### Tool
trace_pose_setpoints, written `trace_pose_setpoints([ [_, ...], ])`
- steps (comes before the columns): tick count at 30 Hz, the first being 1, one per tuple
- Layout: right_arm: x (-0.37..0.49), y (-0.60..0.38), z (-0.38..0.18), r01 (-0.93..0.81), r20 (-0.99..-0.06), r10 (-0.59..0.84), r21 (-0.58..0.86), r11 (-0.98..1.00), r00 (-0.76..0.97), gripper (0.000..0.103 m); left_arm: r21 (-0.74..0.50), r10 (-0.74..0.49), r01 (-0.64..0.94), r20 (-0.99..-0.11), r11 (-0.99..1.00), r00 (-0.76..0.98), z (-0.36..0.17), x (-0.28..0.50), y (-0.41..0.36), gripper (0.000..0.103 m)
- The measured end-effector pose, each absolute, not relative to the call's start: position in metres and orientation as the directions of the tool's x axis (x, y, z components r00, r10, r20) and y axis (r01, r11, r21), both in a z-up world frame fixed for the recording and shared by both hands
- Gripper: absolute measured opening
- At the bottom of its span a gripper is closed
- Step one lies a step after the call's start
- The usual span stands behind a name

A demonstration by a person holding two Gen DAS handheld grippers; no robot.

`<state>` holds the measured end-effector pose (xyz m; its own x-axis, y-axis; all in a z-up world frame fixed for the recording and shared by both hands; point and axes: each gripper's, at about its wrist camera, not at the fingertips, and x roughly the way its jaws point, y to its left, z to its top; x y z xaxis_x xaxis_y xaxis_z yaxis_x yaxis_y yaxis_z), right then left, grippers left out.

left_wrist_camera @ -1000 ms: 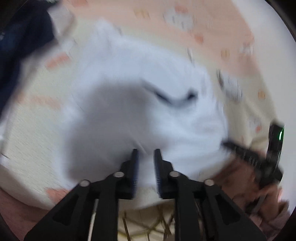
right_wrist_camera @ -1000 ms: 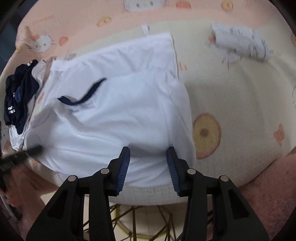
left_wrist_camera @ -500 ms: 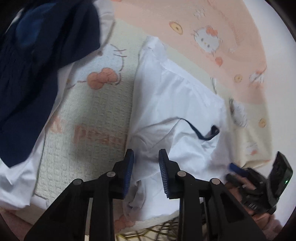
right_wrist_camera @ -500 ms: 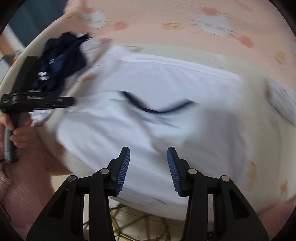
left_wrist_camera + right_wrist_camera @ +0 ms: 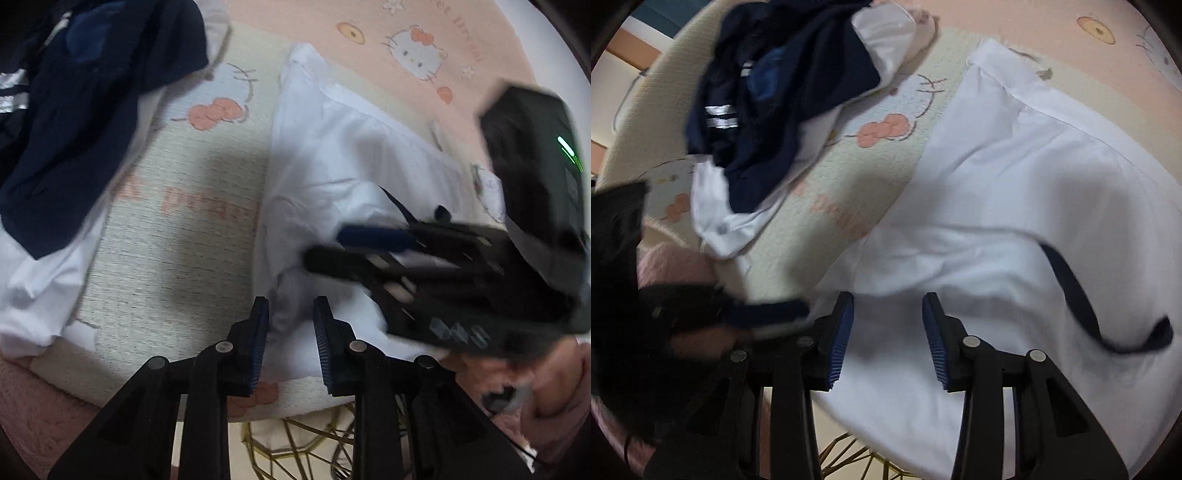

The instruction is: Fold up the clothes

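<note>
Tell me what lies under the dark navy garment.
A white garment pokes out beneath the navy garment, both on the cartoon-print blanket. How far the white one extends underneath is covered.

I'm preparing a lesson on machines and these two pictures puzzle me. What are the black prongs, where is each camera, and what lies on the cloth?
No robot: a person holds a black two-fingered hand gripper in each hand, each carrying a camera looking along its fingers. One picture looks past the left gripper, whose jaws are closing over a fold of the white cloth garment with a navy strap; no grip shows yet. The other looks past the right gripper, open above it. A navy and white clothes pile lies aside on the cartoon-cat blanket.
</note>
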<state>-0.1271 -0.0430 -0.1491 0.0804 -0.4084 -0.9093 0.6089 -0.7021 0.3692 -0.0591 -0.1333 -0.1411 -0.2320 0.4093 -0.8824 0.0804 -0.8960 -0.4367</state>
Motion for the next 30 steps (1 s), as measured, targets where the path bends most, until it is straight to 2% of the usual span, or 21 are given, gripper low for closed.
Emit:
trace_pose_setpoints([
  [2, -0.135, -0.048, -0.153, 0.587, -0.915, -0.397, 0.361, -0.724, 0.074, 0.040, -0.451, 0.429, 0.055, -0.874, -0.891, -0.230, -0.141, -0.058, -0.131, 0.018],
  [6, -0.149, -0.053, -0.156, 0.513, -0.900, -0.433, 0.393, -0.763, 0.045, 0.040, -0.455, 0.440, 0.027, -0.872, -0.890, -0.213, -0.144, -0.059, -0.126, 0.015],
  [11, -0.156, -0.059, -0.164, 0.485, -0.919, -0.394, 0.340, -0.806, -0.011, 0.037, -0.461, 0.452, 0.003, -0.872, -0.888, -0.185, -0.145, -0.057, -0.122, 0.015],
  [16, -0.165, -0.049, -0.153, 0.423, -0.930, -0.358, 0.292, -0.858, -0.084, 0.038, -0.497, 0.483, 0.034, -0.855, -0.867, -0.187, -0.145, -0.055, -0.131, 0.015],
  [21, -0.186, -0.014, -0.130, 0.316, -0.869, -0.486, 0.437, -0.842, -0.093, 0.040, -0.395, 0.391, 0.006, -0.912, -0.919, -0.125, -0.155, -0.057, -0.113, 0.017],
  [25, -0.186, 0.000, -0.104, 0.346, -0.871, -0.472, 0.406, -0.846, -0.134, 0.041, -0.462, 0.431, 0.076, -0.866, -0.884, -0.255, -0.138, -0.059, -0.135, 0.018],
  [27, -0.170, 0.016, -0.095, 0.382, -0.870, -0.469, 0.384, -0.840, -0.156, 0.045, -0.502, 0.450, 0.099, -0.833, -0.859, -0.321, -0.134, -0.067, -0.149, 0.018],
  [30, -0.155, 0.043, -0.107, 0.365, -0.887, -0.444, 0.375, -0.852, -0.126, 0.046, -0.538, 0.486, 0.099, -0.815, -0.837, -0.315, -0.142, -0.093, -0.157, 0.018],
])
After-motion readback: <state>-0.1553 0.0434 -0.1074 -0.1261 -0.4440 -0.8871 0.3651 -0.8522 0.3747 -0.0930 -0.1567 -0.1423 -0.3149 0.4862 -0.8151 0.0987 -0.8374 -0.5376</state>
